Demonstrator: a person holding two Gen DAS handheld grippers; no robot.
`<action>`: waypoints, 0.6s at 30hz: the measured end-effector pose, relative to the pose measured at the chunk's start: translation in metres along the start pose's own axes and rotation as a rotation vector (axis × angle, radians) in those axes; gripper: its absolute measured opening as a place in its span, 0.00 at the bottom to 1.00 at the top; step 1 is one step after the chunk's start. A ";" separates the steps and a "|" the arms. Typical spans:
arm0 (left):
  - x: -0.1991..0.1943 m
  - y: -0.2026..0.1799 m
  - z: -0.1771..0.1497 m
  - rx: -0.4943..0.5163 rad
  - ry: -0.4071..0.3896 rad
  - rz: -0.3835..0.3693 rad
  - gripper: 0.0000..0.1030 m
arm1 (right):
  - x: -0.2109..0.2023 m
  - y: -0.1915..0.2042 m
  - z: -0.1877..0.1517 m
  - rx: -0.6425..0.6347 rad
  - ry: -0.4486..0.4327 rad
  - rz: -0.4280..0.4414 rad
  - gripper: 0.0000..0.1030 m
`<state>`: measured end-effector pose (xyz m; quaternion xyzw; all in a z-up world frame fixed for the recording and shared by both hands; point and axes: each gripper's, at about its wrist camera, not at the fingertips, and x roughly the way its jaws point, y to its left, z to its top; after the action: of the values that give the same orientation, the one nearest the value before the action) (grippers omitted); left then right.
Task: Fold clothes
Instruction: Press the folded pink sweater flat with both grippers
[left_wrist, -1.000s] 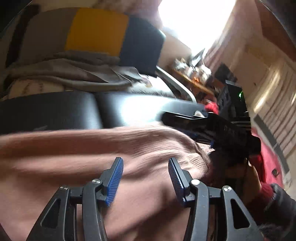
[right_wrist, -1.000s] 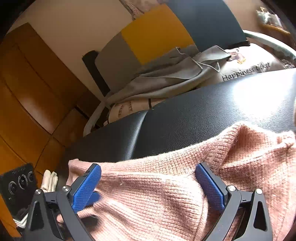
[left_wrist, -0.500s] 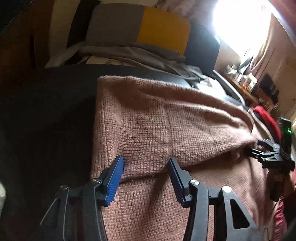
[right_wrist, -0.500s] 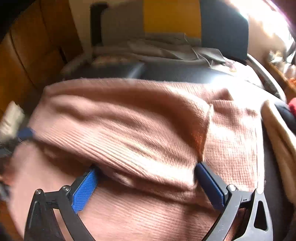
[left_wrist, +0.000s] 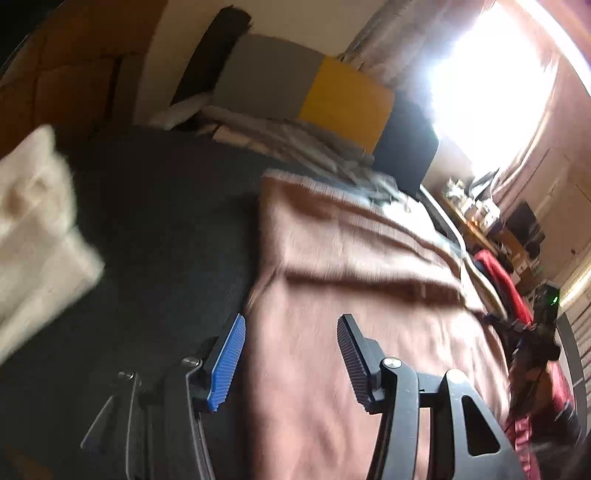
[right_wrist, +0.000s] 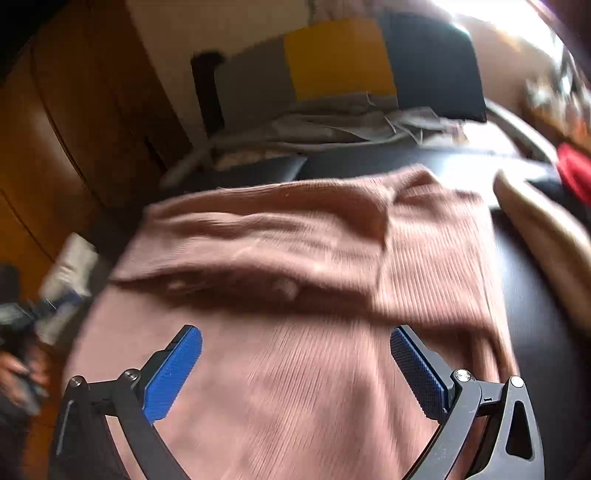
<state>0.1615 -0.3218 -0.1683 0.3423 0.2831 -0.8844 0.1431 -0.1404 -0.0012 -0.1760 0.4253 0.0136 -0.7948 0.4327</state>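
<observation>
A pink knit sweater (left_wrist: 354, 280) lies on a black leather surface (left_wrist: 159, 229), with its far part folded over onto the near part. It also shows in the right wrist view (right_wrist: 314, 258), where the fold edge runs across the middle. My left gripper (left_wrist: 290, 354) is open and empty above the sweater's near left edge. My right gripper (right_wrist: 295, 369) is open wide and empty above the near part of the sweater. The right gripper also shows in the left wrist view (left_wrist: 517, 328) at the sweater's right edge.
A cream cloth (left_wrist: 37, 229) lies at the left on the black surface. A grey, yellow and dark blue cushion (right_wrist: 332, 62) stands at the back with grey clothes (right_wrist: 332, 125) in front. A beige garment (right_wrist: 546, 236) and red cloth (right_wrist: 572, 173) lie at the right. Wooden doors (right_wrist: 74, 129) stand left.
Both grippers have pulled back toward me and away from the sweater. The far part of the sweater now lies folded over the near part and stays flat.
</observation>
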 end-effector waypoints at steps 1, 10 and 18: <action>-0.009 0.006 -0.013 -0.013 0.018 -0.002 0.51 | -0.015 -0.009 -0.011 0.049 -0.003 0.039 1.00; -0.029 0.003 -0.095 -0.029 0.129 -0.106 0.51 | -0.105 -0.101 -0.103 0.411 -0.022 0.084 1.00; -0.027 -0.011 -0.114 -0.072 0.179 -0.148 0.51 | -0.114 -0.120 -0.147 0.563 -0.055 0.376 1.00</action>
<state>0.2358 -0.2437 -0.2145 0.3925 0.3510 -0.8477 0.0639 -0.0968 0.2076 -0.2329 0.5014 -0.2968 -0.6848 0.4376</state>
